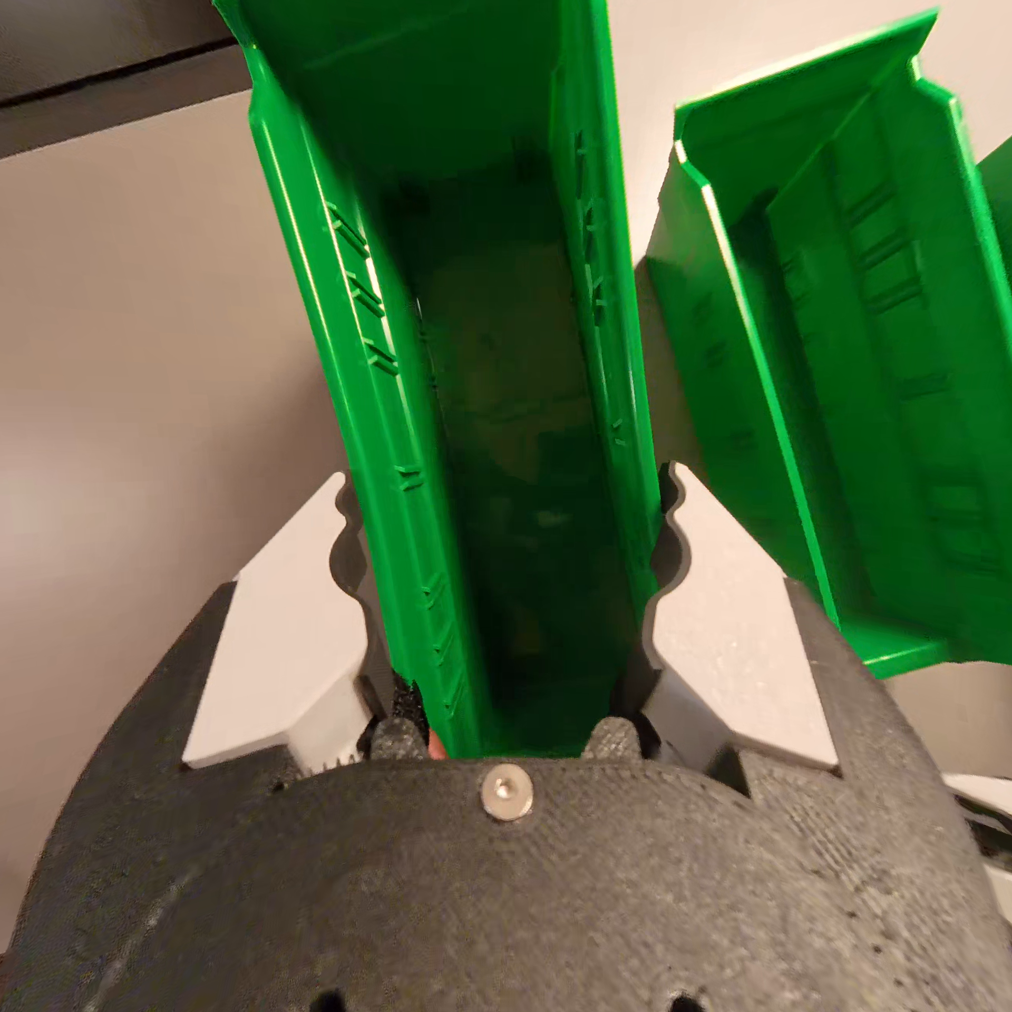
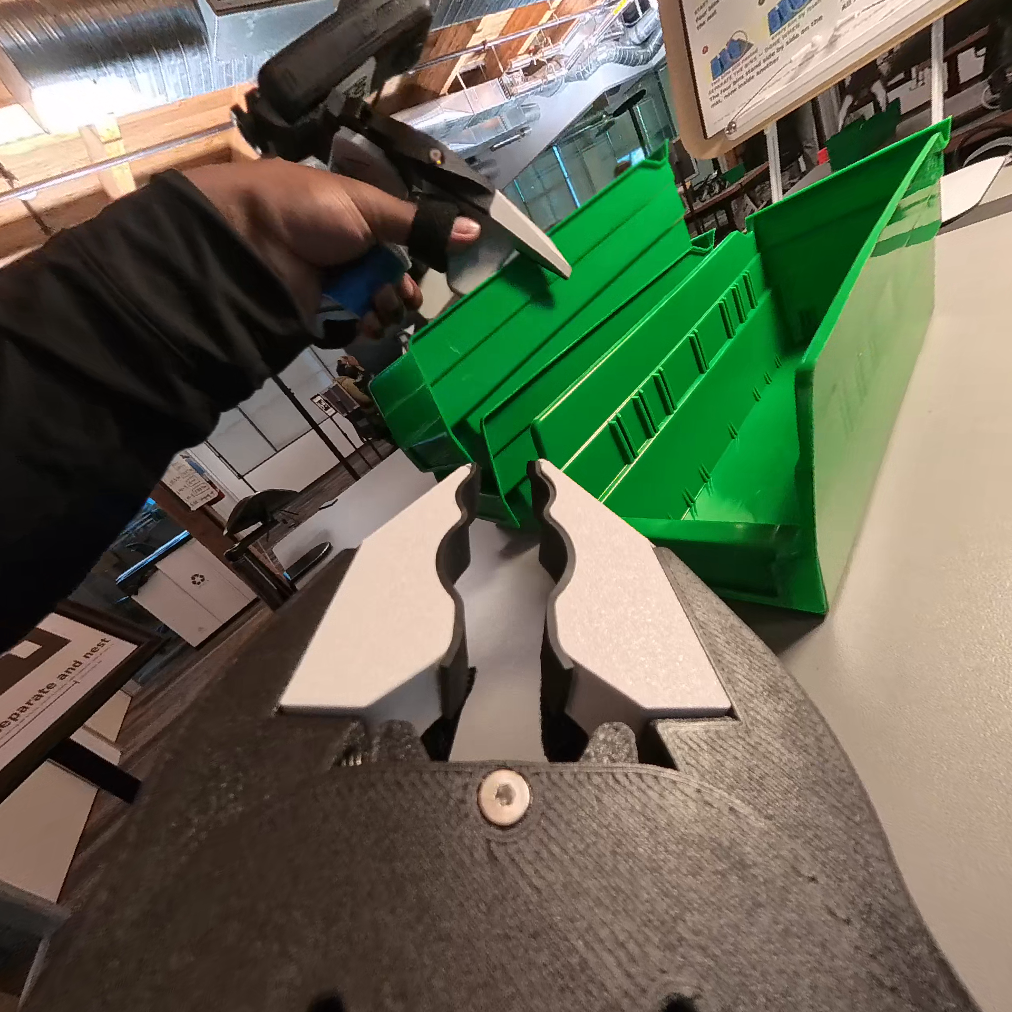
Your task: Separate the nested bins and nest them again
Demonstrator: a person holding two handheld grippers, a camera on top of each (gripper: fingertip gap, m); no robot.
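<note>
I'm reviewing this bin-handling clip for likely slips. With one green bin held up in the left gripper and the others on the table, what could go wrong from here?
1. The left gripper spans the lifted bin near one end only; the long overhang could tilt or slip.
2. That bin hangs close beside the bins on the table; swinging it could knock them.
3. The right gripper sits at their near corner with nothing between its fingers and could nudge them.

We've got exposed silver ductwork (image 2: pixel 98 44) and wooden beams (image 2: pixel 65 159) at eleven o'clock, glass partitions (image 2: pixel 591 148) at twelve, dark wood floor (image 2: pixel 180 690) and a white recycling cabinet (image 2: pixel 191 591) at nine.
</note>
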